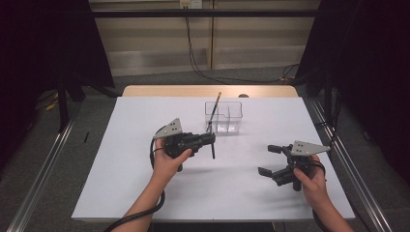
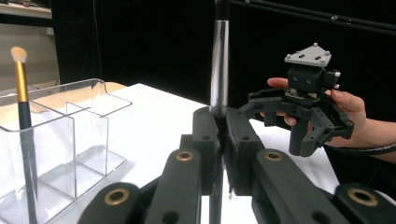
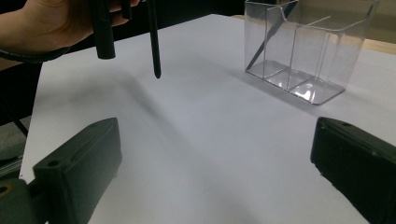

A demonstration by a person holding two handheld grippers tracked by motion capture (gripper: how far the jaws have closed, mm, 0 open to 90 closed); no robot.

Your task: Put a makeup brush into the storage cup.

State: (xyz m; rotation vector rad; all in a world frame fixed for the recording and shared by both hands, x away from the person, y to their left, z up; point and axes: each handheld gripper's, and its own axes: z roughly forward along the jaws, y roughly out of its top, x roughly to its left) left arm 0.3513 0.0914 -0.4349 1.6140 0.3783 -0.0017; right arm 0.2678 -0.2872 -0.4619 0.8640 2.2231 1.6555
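High view: left tongs point(image 1: 209, 139) clamp a slim makeup brush point(image 1: 212, 147) upright beside the clear organizer point(image 1: 228, 116); right tongs point(image 1: 271, 159) gape wide.
Light, stiff and slick, the brush looks best gripped mid-handle, below its metal ferrule.

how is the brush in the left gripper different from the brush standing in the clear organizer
The held brush is clamped upright between the left gripper's shut jaws, above the table; the gold-handled brush leans in the clear organizer's end compartment. The held one has a silver ferrule; the other a gold one with pale bristles. Both point bristle-end up.
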